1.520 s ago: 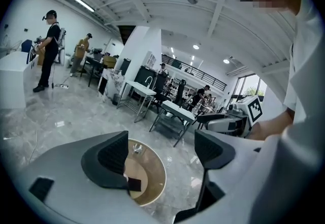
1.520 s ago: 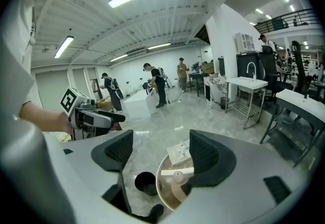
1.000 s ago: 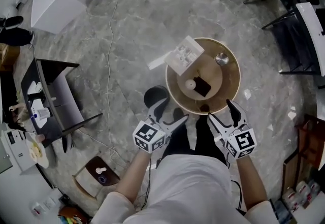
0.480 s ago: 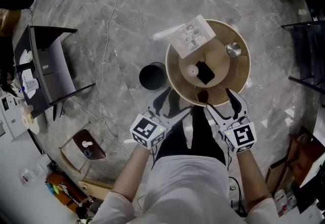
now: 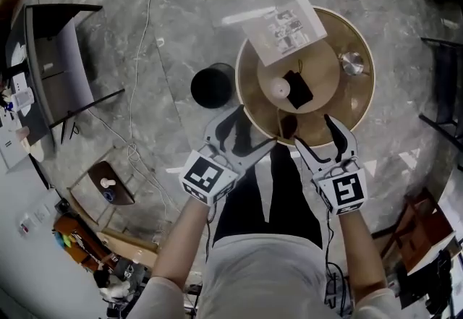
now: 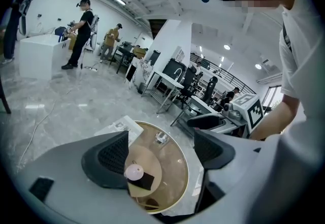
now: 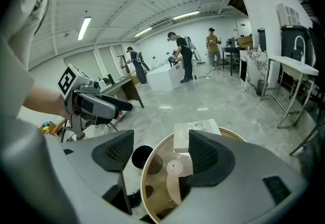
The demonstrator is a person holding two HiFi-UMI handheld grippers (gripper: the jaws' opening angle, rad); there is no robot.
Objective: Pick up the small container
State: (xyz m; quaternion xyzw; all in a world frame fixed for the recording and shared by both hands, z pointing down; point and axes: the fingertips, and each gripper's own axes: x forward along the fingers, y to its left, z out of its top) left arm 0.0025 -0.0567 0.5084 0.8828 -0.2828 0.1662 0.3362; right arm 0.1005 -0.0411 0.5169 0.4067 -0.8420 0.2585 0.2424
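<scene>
progress: pick not begun; small white round container (image 5: 277,86) stands on the raised centre of the round brown wooden table (image 5: 359,109) | left gripper (image 5: 243,138): jaws spread, nothing between | right gripper (image 5: 315,137): jaws spread, nothing between; both near the table's edge | remaining: reach, pinch, lift

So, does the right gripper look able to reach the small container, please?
Probably yes: the right gripper, jaws apart, hovers at the table's near edge, and the way to the small container looks clear.
</scene>
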